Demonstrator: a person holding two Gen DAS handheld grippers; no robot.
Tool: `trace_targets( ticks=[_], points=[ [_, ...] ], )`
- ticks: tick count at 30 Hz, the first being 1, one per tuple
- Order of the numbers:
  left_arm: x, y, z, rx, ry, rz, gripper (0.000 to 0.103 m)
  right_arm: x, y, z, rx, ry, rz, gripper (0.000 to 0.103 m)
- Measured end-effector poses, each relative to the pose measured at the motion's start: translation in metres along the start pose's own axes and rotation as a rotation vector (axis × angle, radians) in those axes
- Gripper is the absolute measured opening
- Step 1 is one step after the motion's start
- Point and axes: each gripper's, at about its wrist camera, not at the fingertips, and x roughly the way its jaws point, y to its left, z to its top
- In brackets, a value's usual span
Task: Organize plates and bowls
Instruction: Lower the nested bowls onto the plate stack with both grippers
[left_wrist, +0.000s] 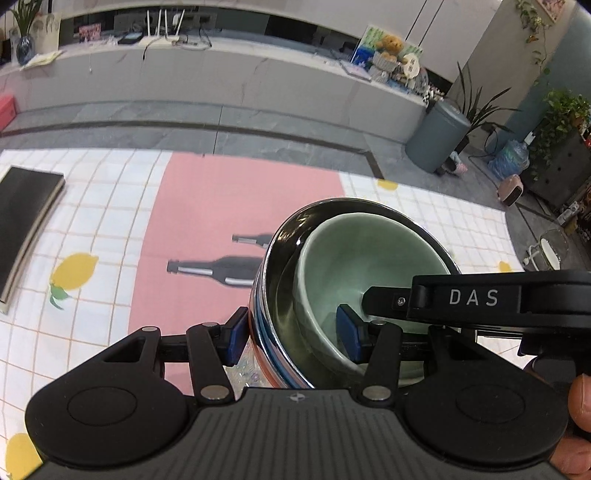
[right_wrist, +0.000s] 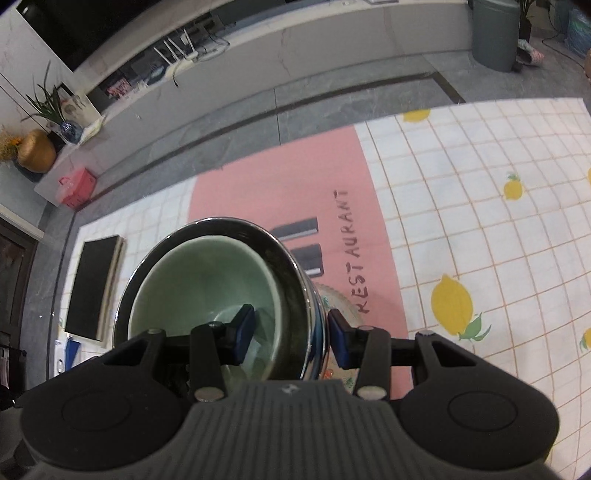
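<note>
A pale green bowl (left_wrist: 354, 258) sits nested inside a dark glossy bowl (left_wrist: 291, 229) with a striped outside. My left gripper (left_wrist: 293, 336) is shut on the stack's left wall, with one blue pad outside and the other inside the green bowl. My right gripper (right_wrist: 291, 334) is shut on the opposite wall the same way, over the green bowl (right_wrist: 207, 280) and the dark bowl (right_wrist: 291, 280). Its black body (left_wrist: 480, 299) crosses the left wrist view. A patterned plate (right_wrist: 336, 299) shows just below the stack; I cannot tell whether they touch.
Below lies a pink placemat (left_wrist: 221, 199) printed with bottles, on a white lemon-print tablecloth (right_wrist: 480, 221). A black book (left_wrist: 26, 221) lies at the table's left side. The table's far edge meets grey floor. A thumb (left_wrist: 580, 398) shows at the right.
</note>
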Motion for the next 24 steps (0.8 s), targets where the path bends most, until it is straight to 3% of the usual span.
trace_targets(
  ticks=[9, 24],
  points=[
    [0.035, 0.012, -0.013, -0.016, 0.062, -0.014, 0.058, 0.037, -0.012, -0.007, 0.012, 0.057, -0.035, 0.043],
    [0.052, 0.022, -0.018, -0.023, 0.088, -0.007, 0.058, 0.059, -0.012, -0.010, 0.002, 0.081, -0.050, 0.043]
  ],
)
